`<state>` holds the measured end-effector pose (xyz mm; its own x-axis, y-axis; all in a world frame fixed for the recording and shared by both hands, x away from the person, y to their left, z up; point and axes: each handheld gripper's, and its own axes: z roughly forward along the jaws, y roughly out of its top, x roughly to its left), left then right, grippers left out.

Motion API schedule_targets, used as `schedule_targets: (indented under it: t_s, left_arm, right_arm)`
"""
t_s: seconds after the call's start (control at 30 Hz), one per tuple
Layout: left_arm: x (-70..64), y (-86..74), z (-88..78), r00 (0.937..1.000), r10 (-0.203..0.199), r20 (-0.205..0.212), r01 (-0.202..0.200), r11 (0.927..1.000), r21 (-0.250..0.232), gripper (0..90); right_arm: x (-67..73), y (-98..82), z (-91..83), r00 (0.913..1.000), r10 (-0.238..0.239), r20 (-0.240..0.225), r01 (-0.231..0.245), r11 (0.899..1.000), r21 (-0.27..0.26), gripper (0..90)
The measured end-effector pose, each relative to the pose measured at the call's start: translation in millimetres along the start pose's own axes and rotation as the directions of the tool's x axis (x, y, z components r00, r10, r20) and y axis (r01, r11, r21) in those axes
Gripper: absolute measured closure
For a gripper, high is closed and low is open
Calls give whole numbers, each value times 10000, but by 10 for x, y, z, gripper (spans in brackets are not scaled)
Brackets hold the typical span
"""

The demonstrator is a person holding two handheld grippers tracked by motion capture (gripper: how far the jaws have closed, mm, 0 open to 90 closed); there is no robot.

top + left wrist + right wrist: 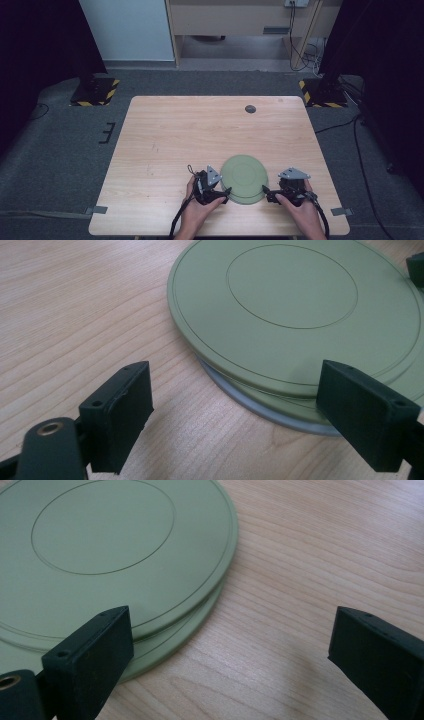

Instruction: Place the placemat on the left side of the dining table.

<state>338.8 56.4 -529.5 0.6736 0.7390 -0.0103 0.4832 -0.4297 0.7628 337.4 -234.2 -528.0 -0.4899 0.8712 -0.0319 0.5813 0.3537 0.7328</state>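
Observation:
A stack of round green plates (245,175) lies on the wooden table (190,135) near its front edge, between my two grippers. In the left gripper view the top plate (290,315) rests on another green one, with a grey plate (270,415) at the bottom. My left gripper (223,195) sits at the stack's left rim, and its jaws (240,410) stand wide apart with the rim between them, untouched. My right gripper (266,192) is at the stack's right rim. It is open (235,655), with the plates (100,555) beside its left jaw and bare wood between the jaws.
A small dark disc (250,109) lies near the table's far edge. Two stand bases with yellow-black stripes (95,90) (322,92) sit on the grey floor beyond the far corners. Cables (360,165) run along the floor at the right.

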Motion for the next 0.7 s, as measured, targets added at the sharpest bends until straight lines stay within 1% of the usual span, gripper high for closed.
schedule_targets:
  t_s: [0.07, 0.1, 0.13, 0.2, 0.27, 0.33, 0.43, 0.47, 0.53, 0.6, 0.63, 0.7]
  left_arm:
    - [9, 11, 0, 9999, 119, 4, -119, 9999, -16, 150]
    - [17, 18, 3, 9997, 260, 8, -260, 9997, -39, 164]
    - [34, 29, 14, 9995, 300, 48, -300, 9995, -21, 167]
    - [56, 40, 28, 9995, 303, 102, -303, 9995, -11, 168]
    - [88, 60, 50, 9997, 151, 214, -152, 9999, 63, 162]
    - [112, 74, 68, 9996, 85, 259, -88, 9999, 130, 154]
    - [128, 93, 81, 9997, 89, 246, -94, 9998, 179, 150]
    - [129, 93, 85, 9997, 80, 239, -84, 9998, 162, 151]
    - [138, 95, 89, 9996, 48, 271, -53, 9998, 172, 151]
    - [147, 101, 99, 9996, 6, 287, -10, 9999, 161, 148]
    - [156, 115, 107, 9995, -4, 304, -4, 9997, 242, 148]
    - [161, 144, 125, 9996, 132, 234, -140, 9994, 314, 135]
  right_arm:
    - [12, 13, 14, 9999, -45, 108, 44, 10000, 50, 28]
    - [9, 18, 21, 10000, -22, 85, 22, 10000, 47, 25]
    - [3, 22, 31, 10000, -8, 98, 7, 10000, 45, 19]
    - [0, 33, 43, 9998, -31, 188, 30, 10000, 39, 17]
    - [-1, 46, 57, 9996, 27, 274, -27, 10000, 17, 14]
    - [-7, 55, 74, 9992, 153, 356, -153, 9999, 1, 13]
    - [-7, 56, 74, 9992, 196, 342, -195, 9998, -56, 41]
    - [-4, 54, 65, 9994, 113, 319, -111, 9999, -68, 48]
    - [13, 53, 59, 9997, 97, 206, -95, 9999, -100, 43]
    - [17, 63, 74, 9996, 93, 254, -90, 9999, -82, 26]
    - [9, 66, 81, 9996, 172, 231, -171, 9998, -64, 23]
    - [-14, 70, 98, 9993, 272, 240, -270, 9996, -85, 19]
